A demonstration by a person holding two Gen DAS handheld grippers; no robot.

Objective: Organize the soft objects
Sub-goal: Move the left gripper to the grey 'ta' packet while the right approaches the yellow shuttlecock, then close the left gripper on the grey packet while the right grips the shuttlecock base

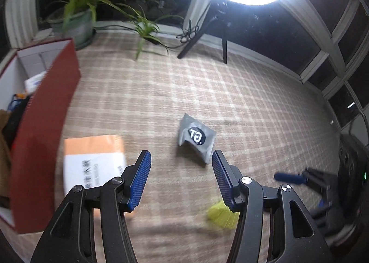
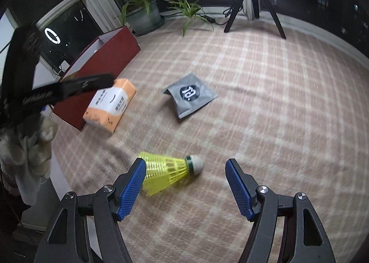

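Note:
A grey pouch (image 1: 196,137) with a black round logo lies on the plaid cloth, just beyond my open, empty left gripper (image 1: 181,159). It also shows in the right wrist view (image 2: 191,93). An orange and white tissue pack (image 1: 93,161) lies left of the left gripper, beside the red box (image 1: 43,138); the right wrist view shows the pack too (image 2: 110,105). A yellow shuttlecock (image 2: 171,168) lies on its side between the fingers of my open right gripper (image 2: 185,166), close to the left finger. It appears blurred in the left wrist view (image 1: 220,214).
The red box (image 2: 103,64) stands open at the left with several items inside. A potted plant (image 1: 77,18) and a ring light tripod (image 1: 207,30) stand at the far edge. Windows surround the surface. The other gripper (image 1: 306,177) shows at the right.

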